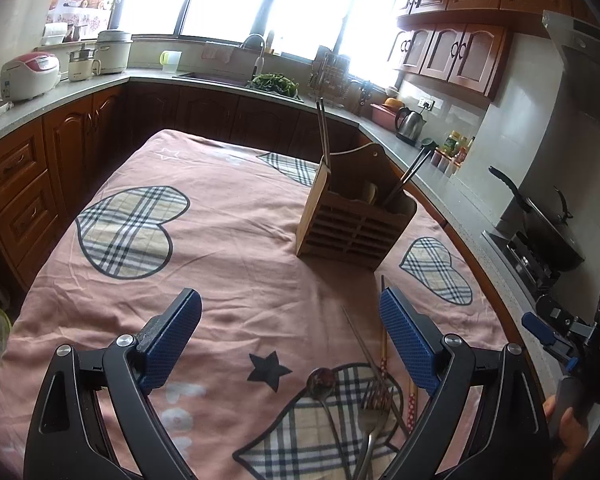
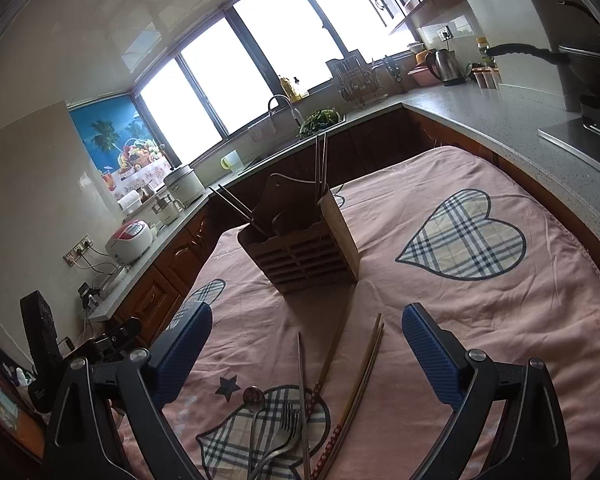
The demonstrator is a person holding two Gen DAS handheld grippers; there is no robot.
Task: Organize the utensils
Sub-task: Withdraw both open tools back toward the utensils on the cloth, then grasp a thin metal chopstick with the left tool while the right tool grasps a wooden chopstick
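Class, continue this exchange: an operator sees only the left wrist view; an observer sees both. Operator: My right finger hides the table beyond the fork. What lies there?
Observer: A pair of plain wooden chopsticks, lying side by side.
Operator: Is the right gripper holding anything?
Observer: No, its jaws are open and empty.
Operator: Where does it point?
Observer: Toward the wooden holder.
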